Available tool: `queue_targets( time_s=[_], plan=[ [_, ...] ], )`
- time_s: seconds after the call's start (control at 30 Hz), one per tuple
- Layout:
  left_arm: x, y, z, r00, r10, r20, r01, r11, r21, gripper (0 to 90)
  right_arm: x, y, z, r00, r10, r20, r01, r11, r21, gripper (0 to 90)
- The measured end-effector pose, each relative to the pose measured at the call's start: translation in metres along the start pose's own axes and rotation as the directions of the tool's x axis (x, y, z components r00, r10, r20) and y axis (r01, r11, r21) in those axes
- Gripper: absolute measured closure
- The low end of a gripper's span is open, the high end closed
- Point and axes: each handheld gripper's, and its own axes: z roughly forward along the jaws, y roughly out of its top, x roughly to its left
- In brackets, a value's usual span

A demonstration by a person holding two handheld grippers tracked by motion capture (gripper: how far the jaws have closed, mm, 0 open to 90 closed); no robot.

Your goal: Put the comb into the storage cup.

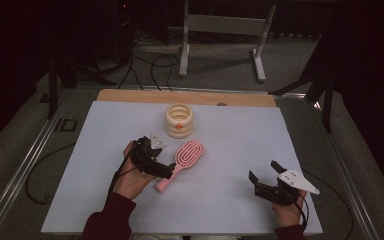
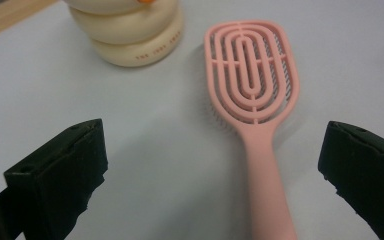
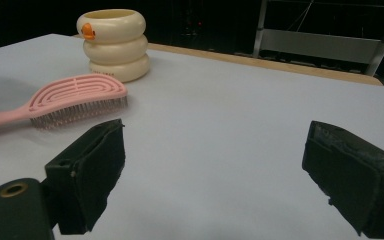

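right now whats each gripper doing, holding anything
left gripper: open, fingers either side of the pink brush handle, not gripping.
right gripper: open, holding nothing.

A pink hairbrush (image 1: 182,161) with a slotted oval head lies bristles-down on the white table, handle angled toward the person.

We find one line of small brown capital letters printed on the lowest ring of the cream ringed cup (image 2: 130,35), seen in the left gripper view; the letters are too blurred for us to read. On the dark floor beside the tabletop's left edge, we read pale marks as "ID" (image 1: 66,125).
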Motion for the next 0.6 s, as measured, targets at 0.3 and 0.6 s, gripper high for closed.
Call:
queue_targets(
  time_s=[0.3,0.6],
  plan=[
    [-0.004,0.007,0.015,0.9995,0.004,0.030,-0.006,0.9984,0.056,0.2,0.001,0.000,0.001,1.0000,0.006,0.000,-0.006,1.000,0.002,10.3],
    [-0.009,0.014,0.028,0.9985,0.018,0.052,-0.024,0.9941,0.106,0.2,0.000,0.000,0.001,0.9999,0.009,0.004,-0.009,1.000,0.002,10.4]
  ],
)
